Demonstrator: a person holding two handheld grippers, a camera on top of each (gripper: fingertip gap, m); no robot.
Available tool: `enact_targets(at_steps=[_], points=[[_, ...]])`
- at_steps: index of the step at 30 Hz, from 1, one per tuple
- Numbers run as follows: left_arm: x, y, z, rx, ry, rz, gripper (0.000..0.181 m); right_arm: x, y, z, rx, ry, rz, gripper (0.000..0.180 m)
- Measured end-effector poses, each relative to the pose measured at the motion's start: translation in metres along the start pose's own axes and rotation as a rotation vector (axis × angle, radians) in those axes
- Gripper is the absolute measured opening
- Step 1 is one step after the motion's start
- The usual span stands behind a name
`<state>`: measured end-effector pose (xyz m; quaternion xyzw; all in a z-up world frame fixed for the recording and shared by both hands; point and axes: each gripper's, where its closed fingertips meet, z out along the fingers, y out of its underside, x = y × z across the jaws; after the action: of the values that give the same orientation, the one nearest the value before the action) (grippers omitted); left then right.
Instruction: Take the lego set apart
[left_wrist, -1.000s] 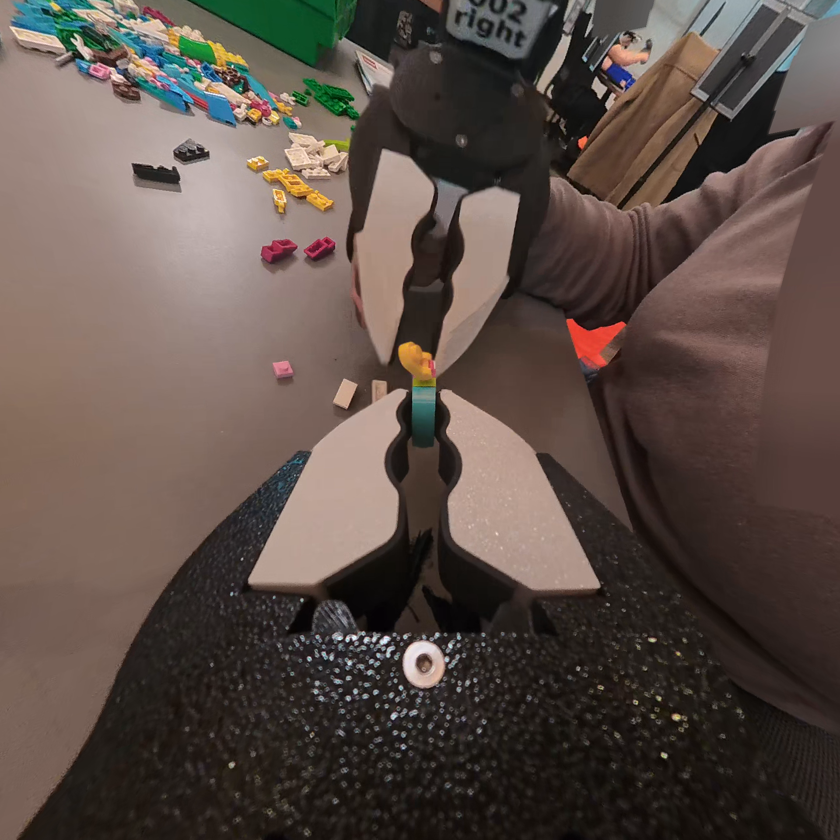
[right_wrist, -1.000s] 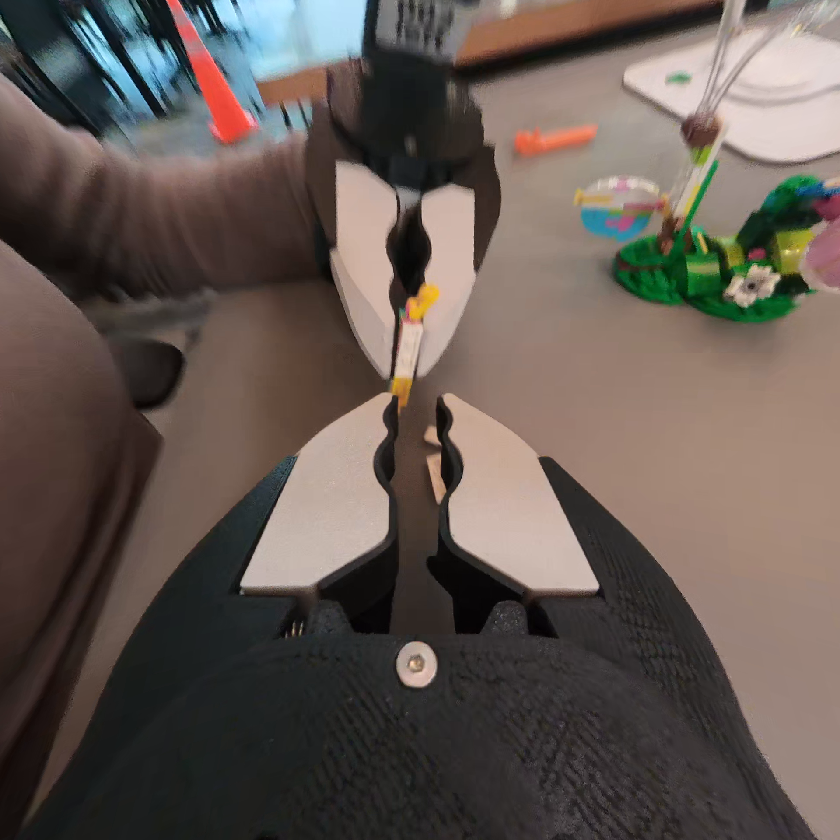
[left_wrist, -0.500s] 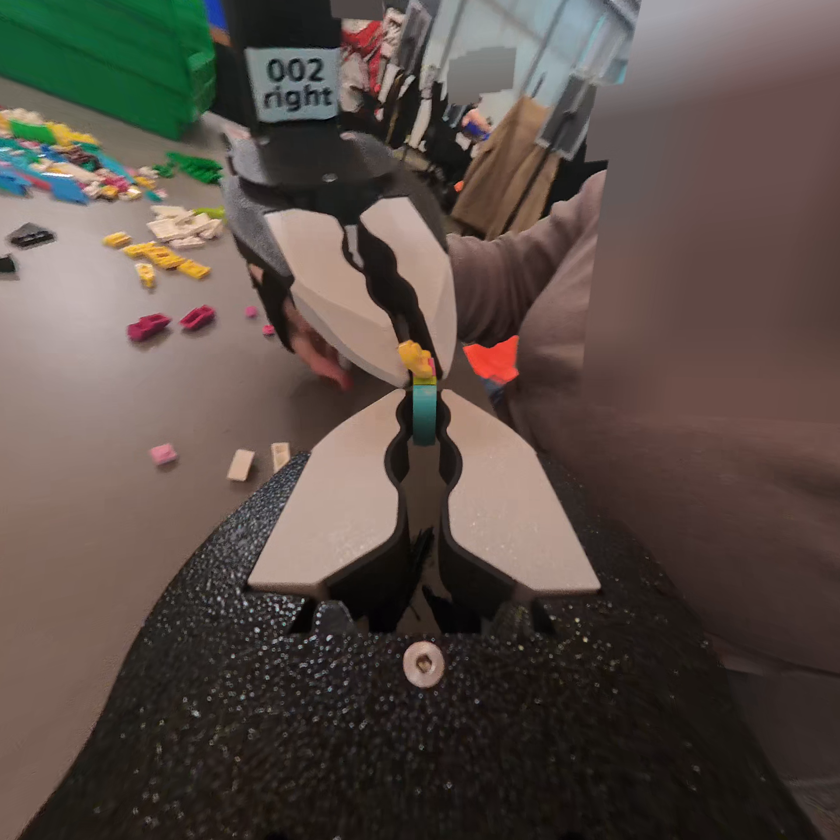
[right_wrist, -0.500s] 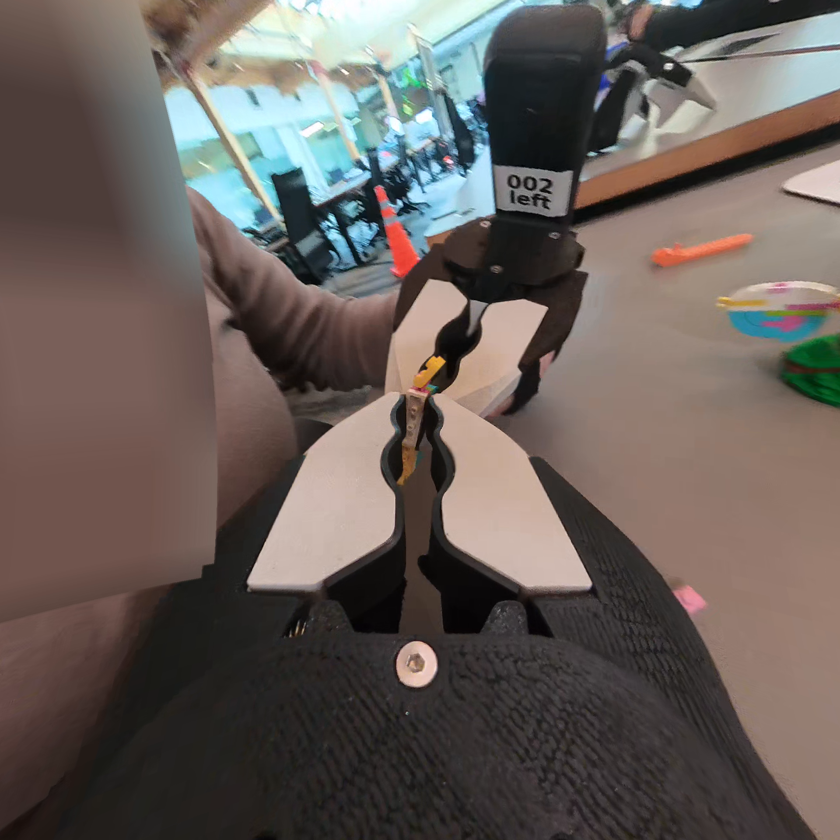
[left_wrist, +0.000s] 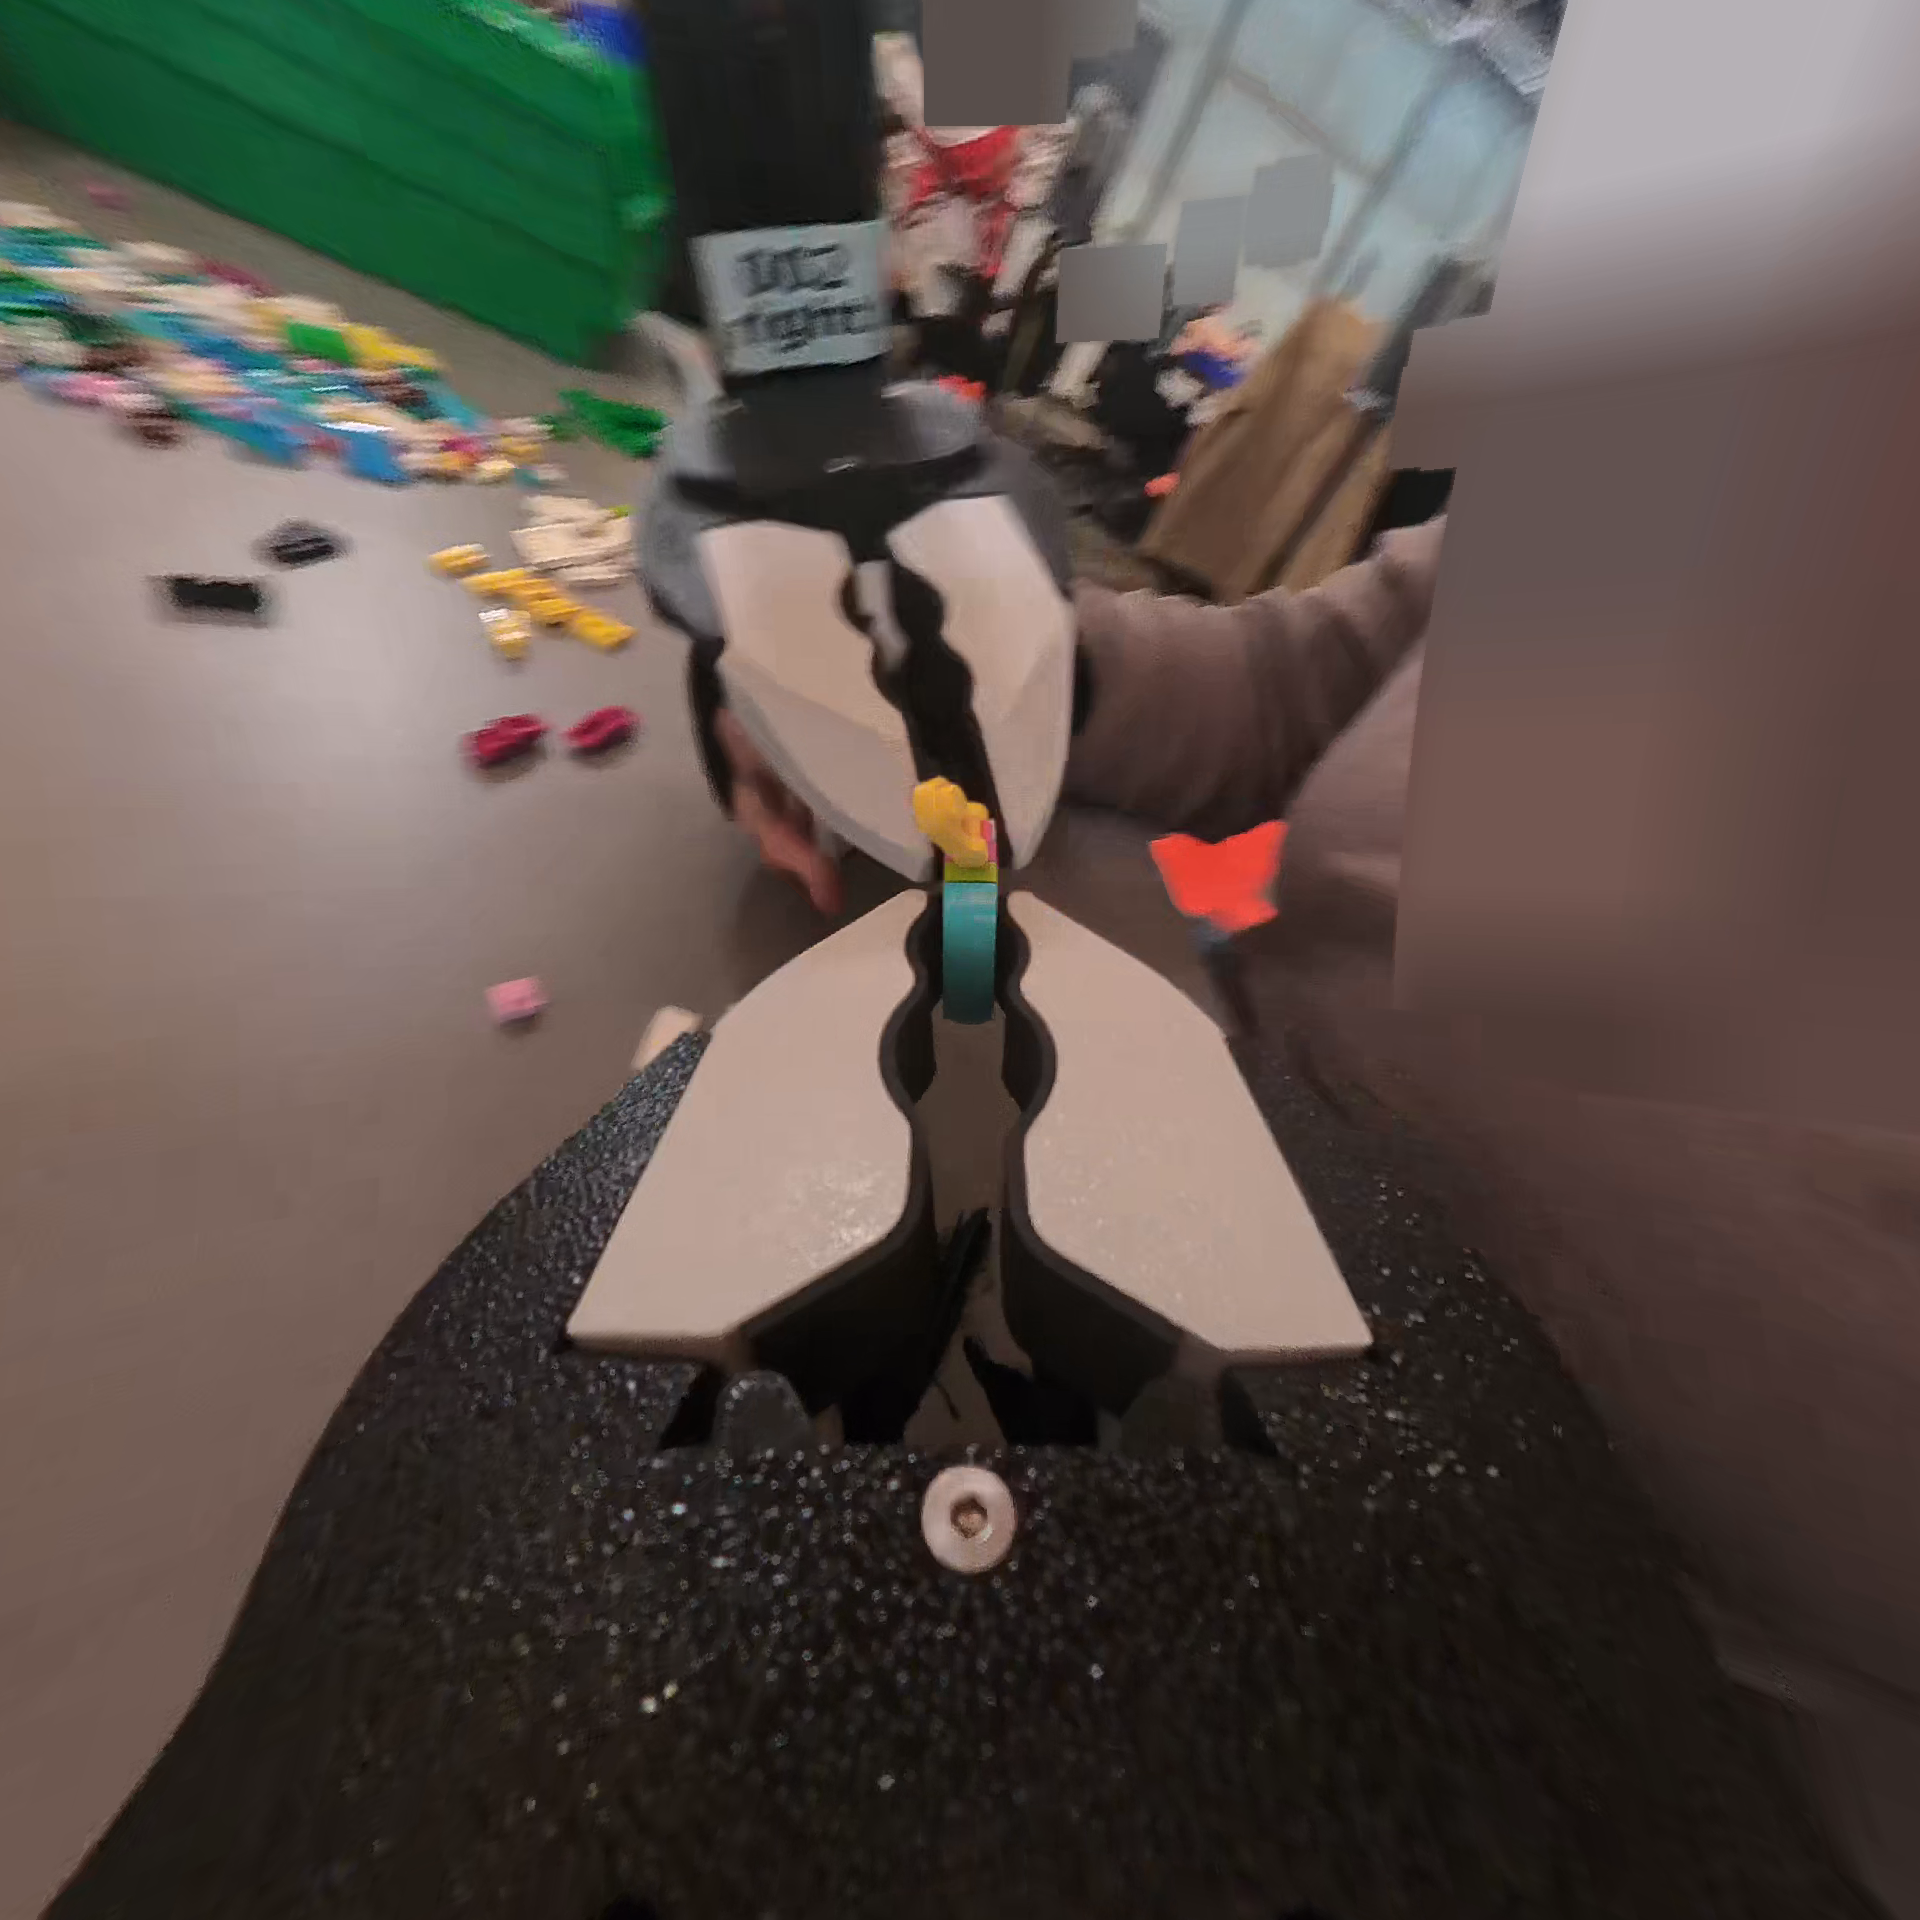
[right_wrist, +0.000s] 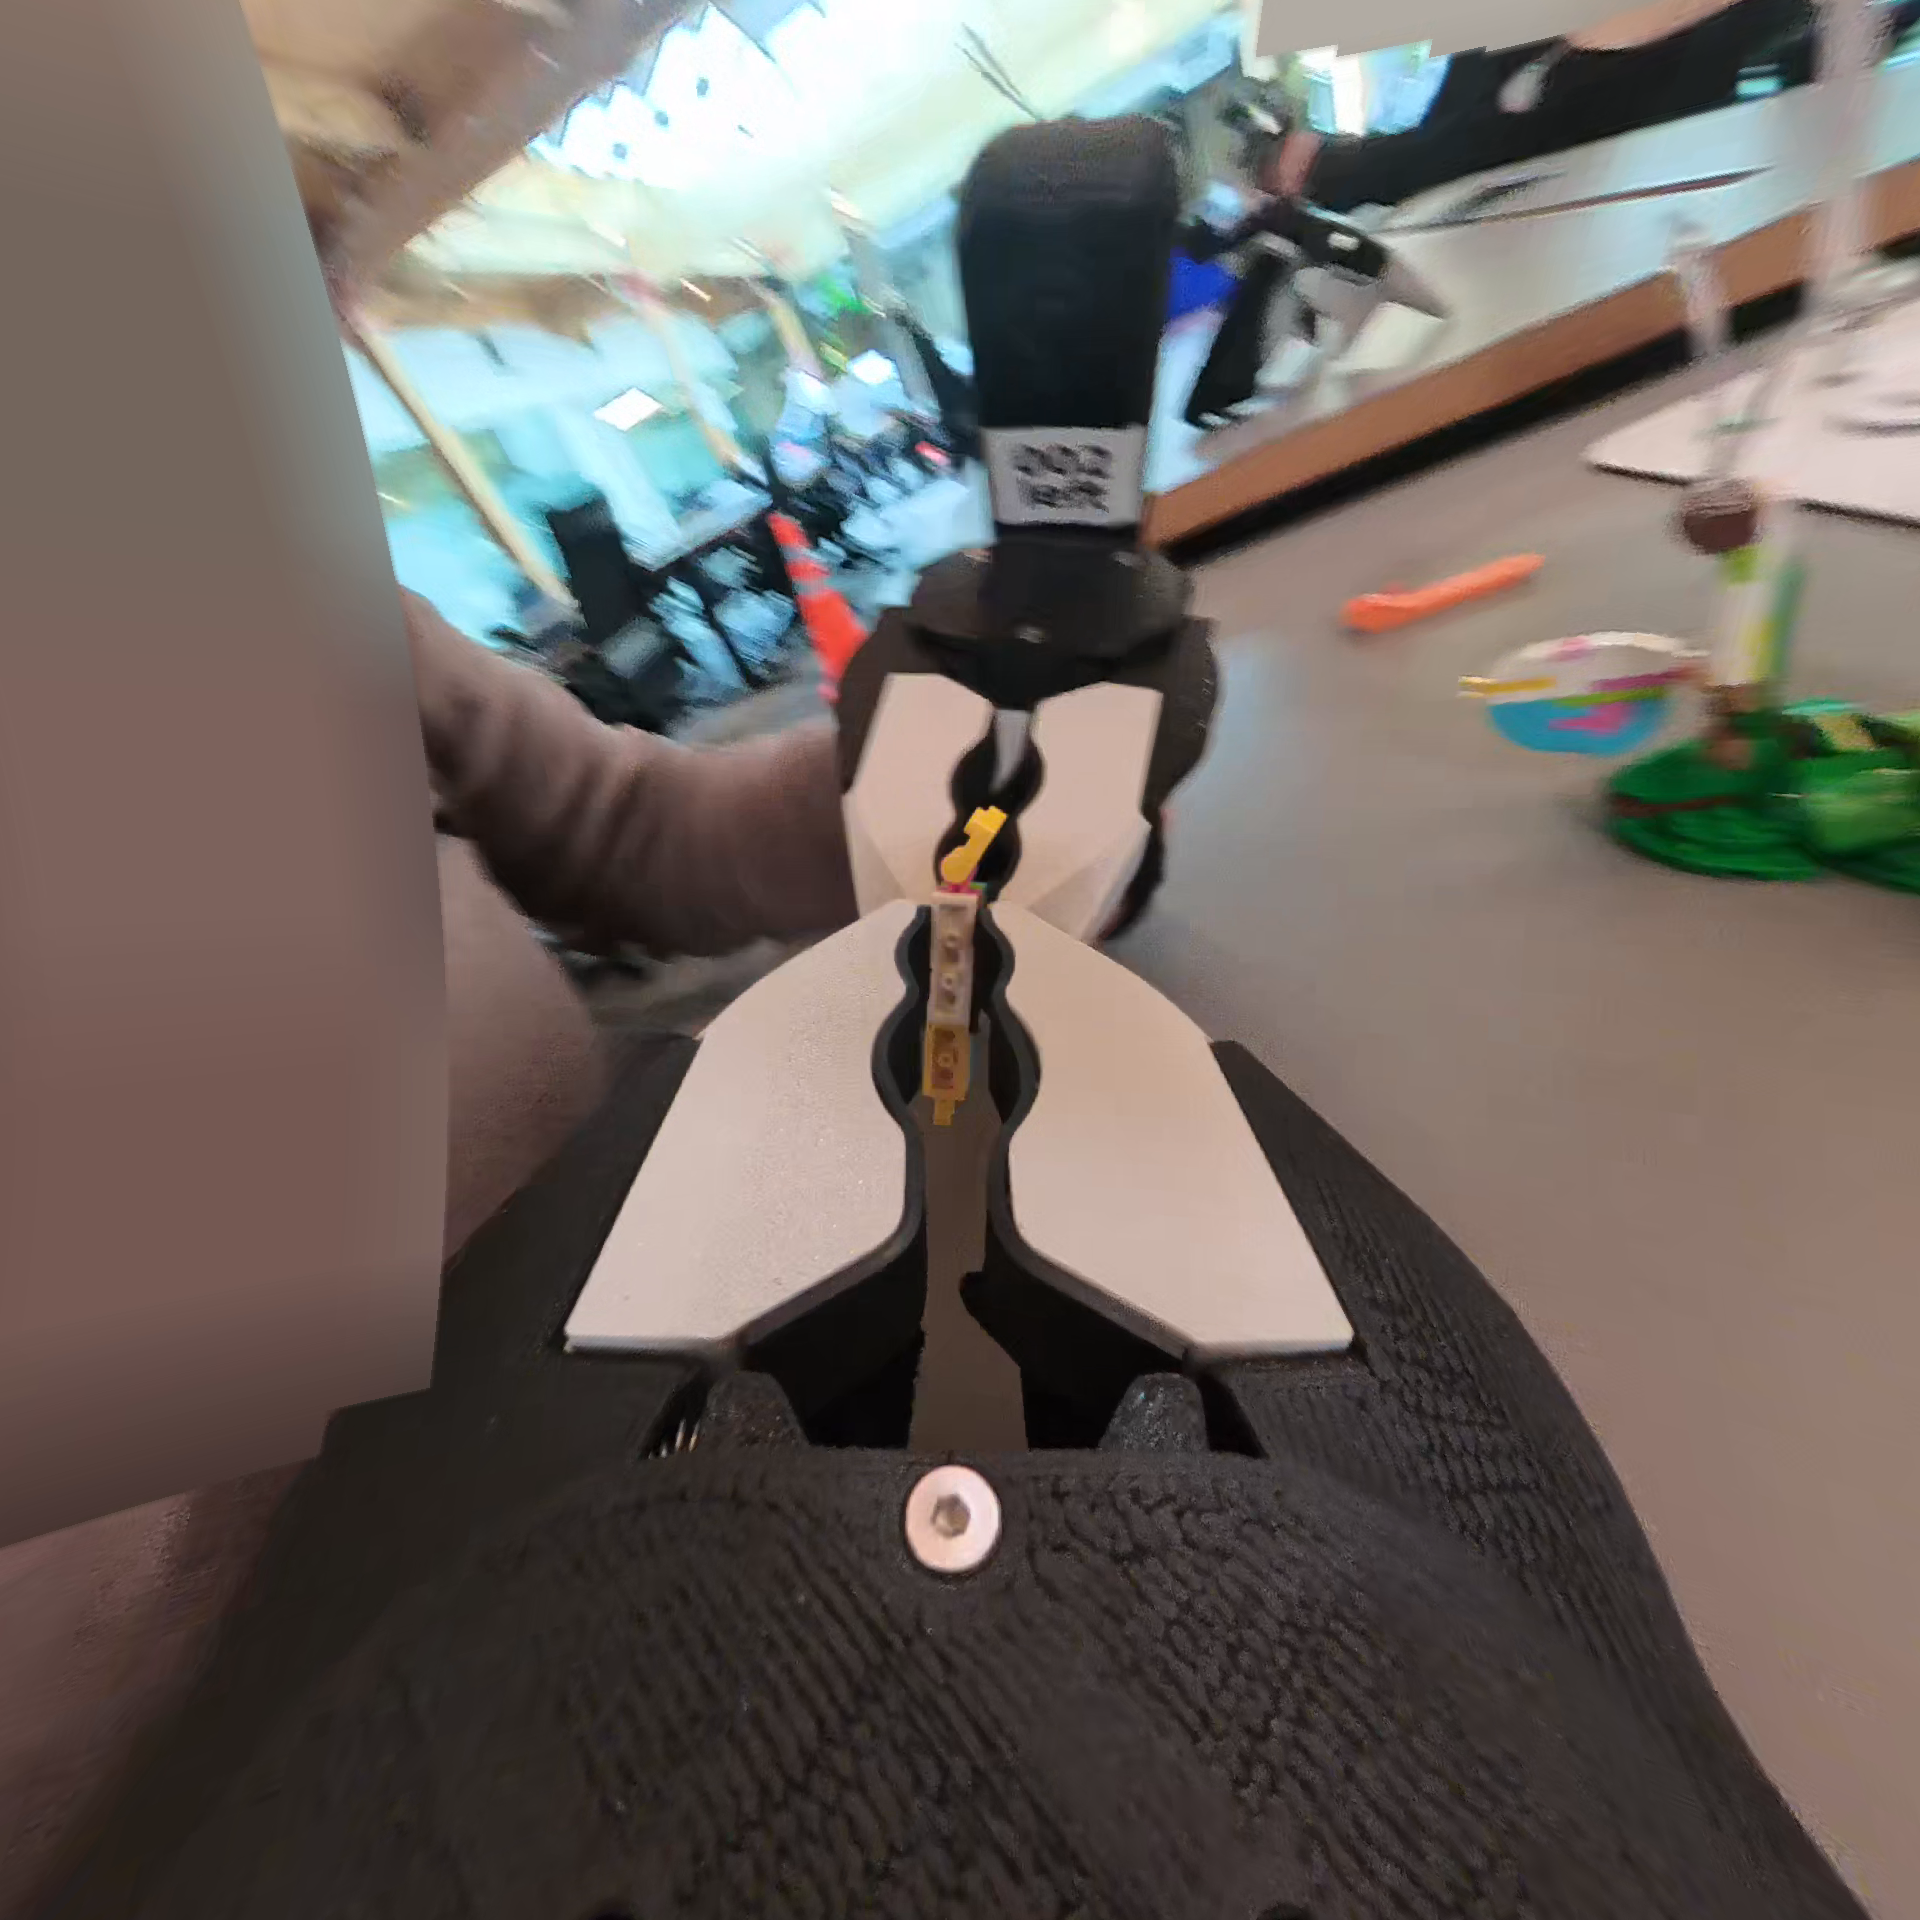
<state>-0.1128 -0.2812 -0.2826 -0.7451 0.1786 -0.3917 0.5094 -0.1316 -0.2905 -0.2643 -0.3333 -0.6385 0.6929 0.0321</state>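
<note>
Two grippers met tip to tip above the grey table (right_wrist: 1455, 1039): the left gripper (left_wrist: 968, 914) was clamped on one teal curved piece (left_wrist: 970, 951), and the right gripper (right_wrist: 956, 920) was clamped on one white-and-yellow strip (right_wrist: 951, 1003). Between them a yellow hooked bit (left_wrist: 948, 816) stood up. Two magenta bricks (left_wrist: 551, 732) lay well apart.

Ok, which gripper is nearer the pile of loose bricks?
Right. The right gripper is between the left gripper and the pile of loose bricks, which lies beyond it; both clamp one small lego piece tip to tip.
</note>
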Motion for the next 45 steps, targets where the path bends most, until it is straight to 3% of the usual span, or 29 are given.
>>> enact_targets(at_steps=[1,5,11,15,17,19,21,24,27,29,31,37,42,45], points=[[-0.008,0.003,0.001,-0.024,-0.065,0.013,0.008,0.007,0.003,-0.001,-0.036,0.069,-0.045,0.007],[-0.014,0.004,0.002,-0.036,-0.112,0.023,0.008,0.013,0.005,-0.002,-0.091,0.161,-0.123,0.006],[0.026,-0.009,0.003,0.064,0.142,0.046,0.008,-0.024,-0.008,0.001,0.052,-0.152,0.042,0.006],[0.028,-0.011,-0.001,0.073,0.168,0.023,0.008,-0.026,-0.013,0.001,0.11,-0.221,0.115,0.006],[0.018,-0.006,-0.007,0.031,0.117,0.005,0.008,-0.015,-0.017,-0.003,0.13,-0.145,0.087,0.006],[-0.009,0.005,-0.016,-0.062,-0.062,0.006,0.008,0.017,-0.019,-0.009,0.112,0.09,0.02,0.006],[-0.035,0.02,-0.028,-0.183,-0.252,0.04,0.008,0.054,-0.005,-0.014,-0.034,0.347,-0.049,0.005],[-0.043,0.027,-0.034,-0.215,-0.288,0.02,0.008,0.073,0.025,-0.003,-0.246,0.46,-0.104,0.006],[-0.039,0.029,-0.034,-0.214,-0.249,-0.001,0.008,0.07,0.044,0.009,-0.368,0.437,-0.14,0.008],[-0.038,0.029,-0.034,-0.207,-0.236,-0.008,0.008,0.064,0.047,0.012,-0.387,0.414,-0.171,0.025],[-0.037,0.026,-0.035,-0.183,-0.224,-0.02,0.008,0.058,0.045,0.013,-0.366,0.387,-0.181,0.029],[-0.026,-0.004,-0.039,0.045,-0.096,-0.098,0.008,0.029,0.02,0.015,-0.182,0.242,-0.164,0.021],[-0.017,-0.007,-0.03,0.069,-0.035,-0.081,0.008,0.022,0.013,0.017,-0.149,0.223,-0.173,0.007],[0.0,-0.014,-0.029,0.117,0.078,-0.068,0.008,0.004,0.006,0.017,-0.097,0.094,-0.1,0.007]])
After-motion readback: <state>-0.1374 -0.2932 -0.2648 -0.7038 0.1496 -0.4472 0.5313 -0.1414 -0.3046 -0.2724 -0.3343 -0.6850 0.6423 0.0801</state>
